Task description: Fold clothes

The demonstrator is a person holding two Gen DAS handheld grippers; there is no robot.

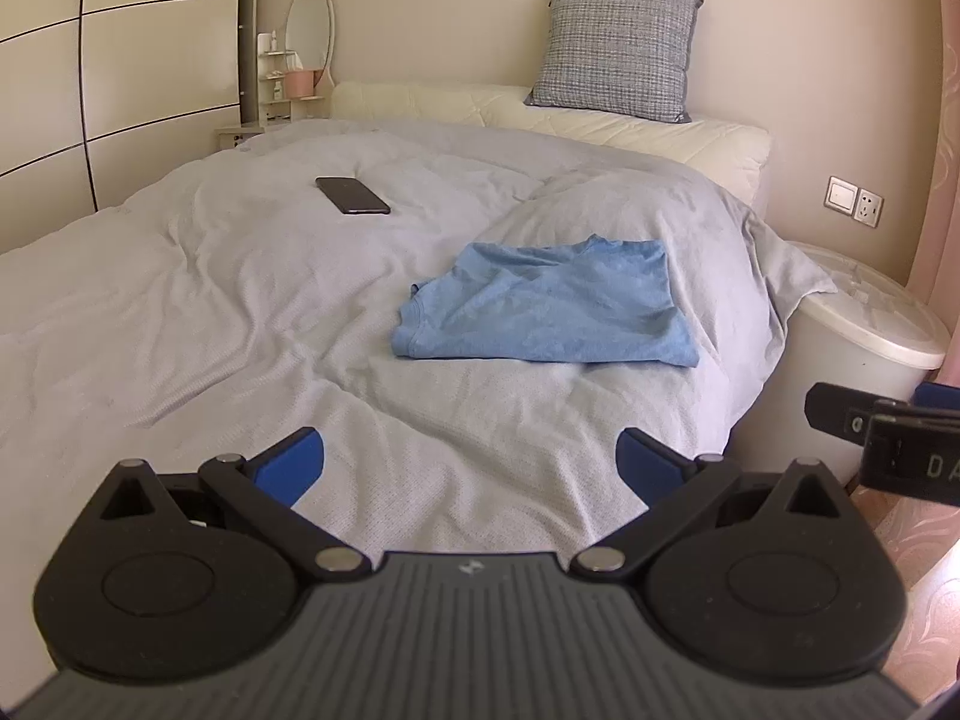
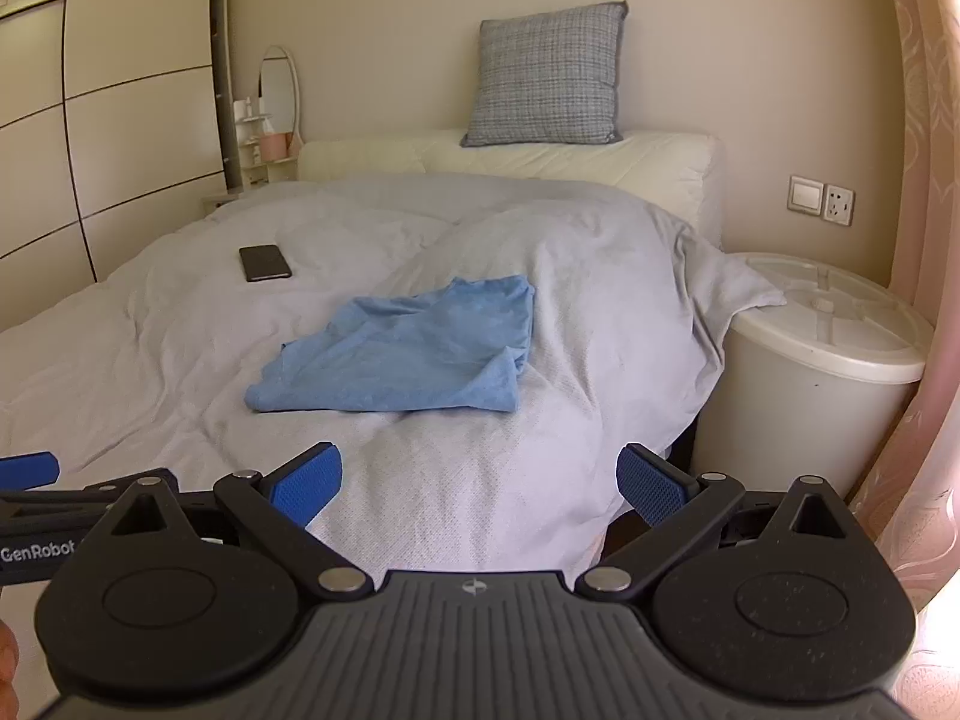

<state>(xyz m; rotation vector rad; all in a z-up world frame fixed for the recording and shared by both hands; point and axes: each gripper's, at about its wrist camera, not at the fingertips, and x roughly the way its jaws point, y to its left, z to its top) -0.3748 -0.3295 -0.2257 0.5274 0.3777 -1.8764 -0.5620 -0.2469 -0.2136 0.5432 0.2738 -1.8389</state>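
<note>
Left wrist view: my left claw (image 1: 471, 459) was spread wide, holding nothing, hanging over the near edge of the bed (image 1: 180, 300). The blue shirt (image 1: 540, 309) lay folded on the duvet toward the right side, well clear of the phone (image 1: 353, 195), so nothing blocked it. Right wrist view: my right claw (image 2: 480, 480) was equally released and empty, short of the shirt; both were probably backed off because the fold looked done.

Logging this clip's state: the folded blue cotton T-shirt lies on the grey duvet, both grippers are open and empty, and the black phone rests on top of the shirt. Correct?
Not quite. The black phone lies on the grey duvet apart from the folded blue cotton T-shirt, as the left wrist view shows. The left gripper and right gripper are open and empty.
</note>
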